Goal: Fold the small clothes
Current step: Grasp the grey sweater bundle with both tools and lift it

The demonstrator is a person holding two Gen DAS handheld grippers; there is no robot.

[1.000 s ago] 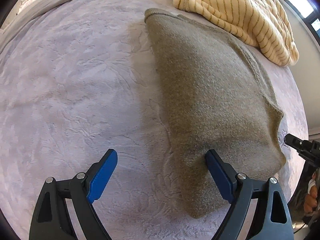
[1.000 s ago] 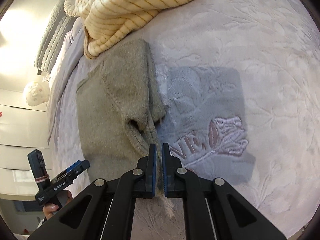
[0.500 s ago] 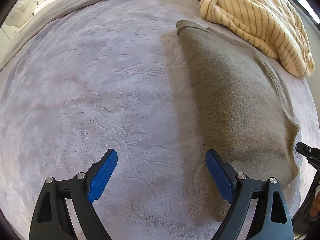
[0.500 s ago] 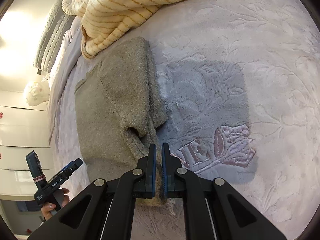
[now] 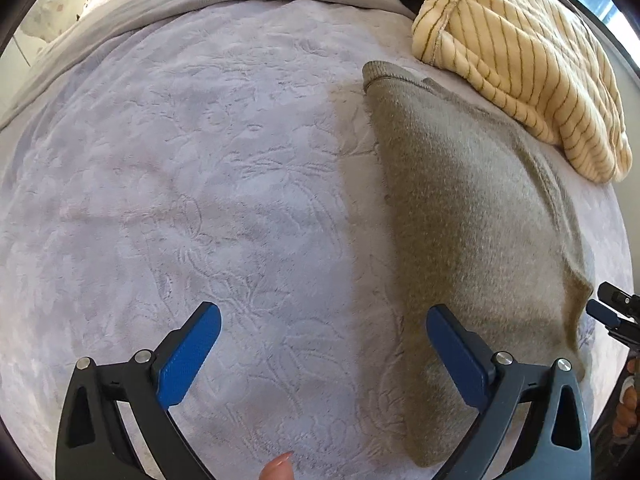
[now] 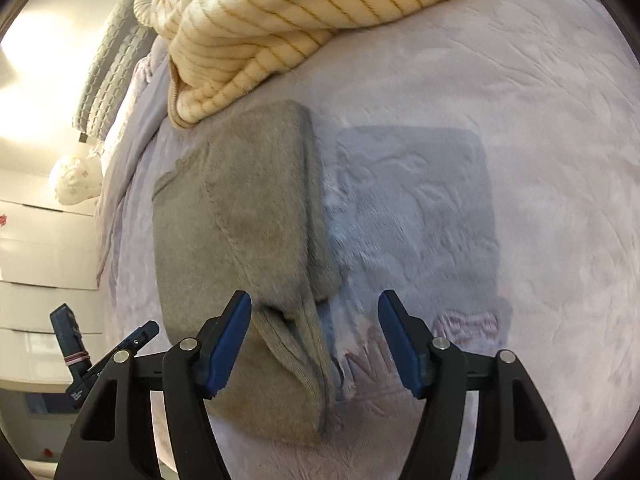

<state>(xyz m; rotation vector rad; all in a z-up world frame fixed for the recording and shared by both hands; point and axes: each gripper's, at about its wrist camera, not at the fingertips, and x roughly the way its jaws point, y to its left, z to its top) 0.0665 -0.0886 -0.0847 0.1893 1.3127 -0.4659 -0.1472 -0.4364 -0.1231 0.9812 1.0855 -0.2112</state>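
Note:
A grey-brown knitted garment (image 5: pixel 472 216) (image 6: pixel 236 216) lies folded lengthwise on the pale lilac bedspread (image 5: pixel 200 184). My left gripper (image 5: pixel 320 332) hovers over the bedspread just left of the garment, its jaws opening wide with nothing between them; its right finger overlaps the garment's edge in the view. My right gripper (image 6: pixel 316 320) is over the garment's near corner, jaws opening; the ribbed sleeve cuff (image 6: pixel 304 356) lies loose between them, and the pads do not press on it. The right gripper (image 5: pixel 612 314) also shows at the left wrist view's right edge.
A cream garment with thin brown stripes (image 5: pixel 520 60) (image 6: pixel 288 12) is heaped at the far end, touching the folded garment's top. The bedspread (image 6: pixel 520 160) carries pink embroidery (image 6: pixel 468 326). White drawers (image 6: pixel 36 260) stand beyond the bed. A fingertip (image 5: pixel 276 468) shows at the bottom.
My right gripper's jaws have parted and let go of the sleeve cuff, which now lies loose. My left gripper has shifted left off the garment's edge and opened a little wider.

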